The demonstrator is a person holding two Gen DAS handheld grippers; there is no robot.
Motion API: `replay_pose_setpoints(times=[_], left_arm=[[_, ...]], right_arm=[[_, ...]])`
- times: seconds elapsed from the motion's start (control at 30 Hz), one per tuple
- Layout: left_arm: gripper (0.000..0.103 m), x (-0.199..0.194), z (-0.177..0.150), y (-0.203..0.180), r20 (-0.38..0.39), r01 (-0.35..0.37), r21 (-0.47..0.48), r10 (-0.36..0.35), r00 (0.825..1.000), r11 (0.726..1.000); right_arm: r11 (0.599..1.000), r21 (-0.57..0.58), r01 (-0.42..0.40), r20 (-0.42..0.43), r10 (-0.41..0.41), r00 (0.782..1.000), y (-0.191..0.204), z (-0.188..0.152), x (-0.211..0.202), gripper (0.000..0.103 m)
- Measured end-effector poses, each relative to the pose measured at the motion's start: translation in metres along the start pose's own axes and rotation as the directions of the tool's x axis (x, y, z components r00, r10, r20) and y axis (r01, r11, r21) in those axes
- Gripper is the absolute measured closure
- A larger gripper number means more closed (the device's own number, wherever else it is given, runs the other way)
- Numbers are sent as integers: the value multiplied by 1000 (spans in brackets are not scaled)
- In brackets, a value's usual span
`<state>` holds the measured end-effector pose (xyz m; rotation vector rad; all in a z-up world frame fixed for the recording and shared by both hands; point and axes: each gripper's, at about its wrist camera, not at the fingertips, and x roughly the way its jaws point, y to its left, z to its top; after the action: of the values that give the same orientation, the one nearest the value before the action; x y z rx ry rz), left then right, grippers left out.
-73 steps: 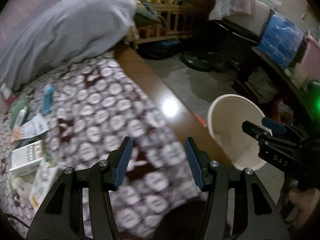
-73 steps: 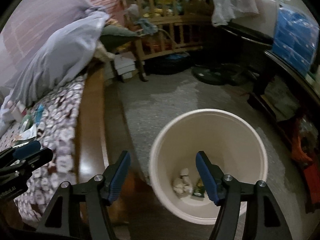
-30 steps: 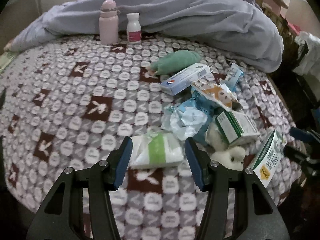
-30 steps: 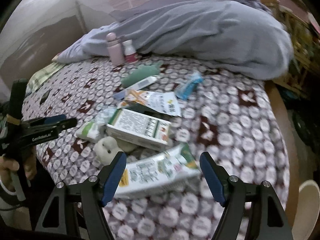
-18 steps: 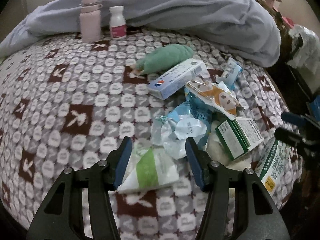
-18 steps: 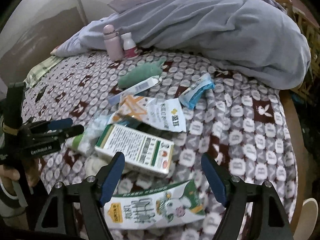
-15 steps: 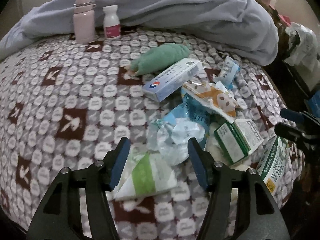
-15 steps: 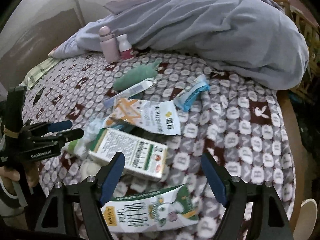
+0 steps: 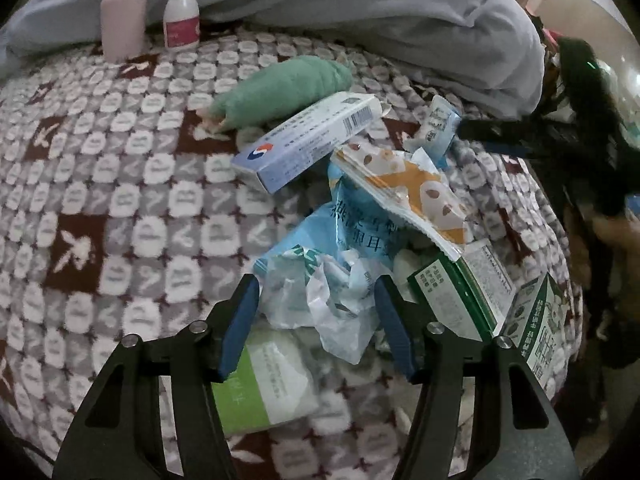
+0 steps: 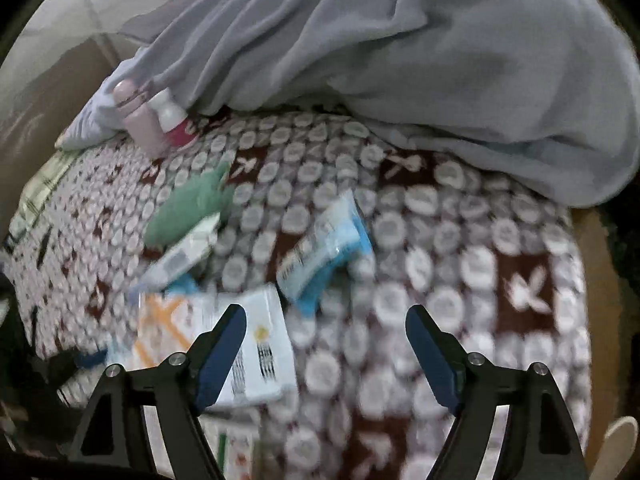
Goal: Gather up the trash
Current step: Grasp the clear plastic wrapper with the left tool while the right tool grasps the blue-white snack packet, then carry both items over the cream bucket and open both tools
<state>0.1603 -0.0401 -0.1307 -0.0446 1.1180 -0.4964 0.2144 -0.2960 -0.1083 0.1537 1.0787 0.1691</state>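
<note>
Trash lies in a heap on the patterned bedspread (image 9: 120,184). My left gripper (image 9: 316,312) is open, its fingers on either side of a crumpled white and blue wrapper (image 9: 332,292), just above a white and green packet (image 9: 264,380). Beside them lie an orange and white wrapper (image 9: 416,196), a green and white carton (image 9: 464,292) and a long blue and white box (image 9: 308,140). My right gripper (image 10: 326,344) is open and empty above the bedspread, near a small blue packet (image 10: 328,248) and the orange and white wrapper (image 10: 216,344).
A pink bottle (image 9: 122,8) and a white bottle (image 9: 182,16) stand at the back by a grey duvet (image 9: 360,12). A green rolled cloth (image 9: 280,88) lies behind the trash. The rim of a cream bucket (image 10: 616,448) shows past the wooden bed edge (image 10: 600,280).
Both grippers swung from the bucket on the floor to the bed. The left one moved forward past the white and green packet onto the crumpled wrapper. The right one moved forward over the cartons.
</note>
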Motion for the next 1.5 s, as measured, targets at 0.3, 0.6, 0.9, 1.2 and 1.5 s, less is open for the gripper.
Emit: replay_pose_setpoints(times=[0.3, 0.6, 0.9, 1.2, 1.5], left_arm=[[84, -8, -1, 5, 14, 5, 0, -5, 1000, 1000], [93, -44, -4, 10, 66, -34, -52, 37, 997, 998], [93, -88, -11, -34, 143, -59, 14, 56, 988, 998], [93, -80, -30, -108, 133, -58, 107, 44, 990, 993], [93, -62, -43, -173, 119, -26, 168, 6, 993, 985]], right_arm=[[997, -45, 60, -48, -62, 997, 9, 22, 49, 63], [996, -88, -13, 77, 20, 997, 10, -9, -26, 73], [993, -102, -58, 147, 72, 987, 15, -63, -91, 73], [995, -92, -24, 158, 38, 987, -2, -124, -127, 73], [998, -48, 34, 157, -26, 987, -37, -173, -149, 73]])
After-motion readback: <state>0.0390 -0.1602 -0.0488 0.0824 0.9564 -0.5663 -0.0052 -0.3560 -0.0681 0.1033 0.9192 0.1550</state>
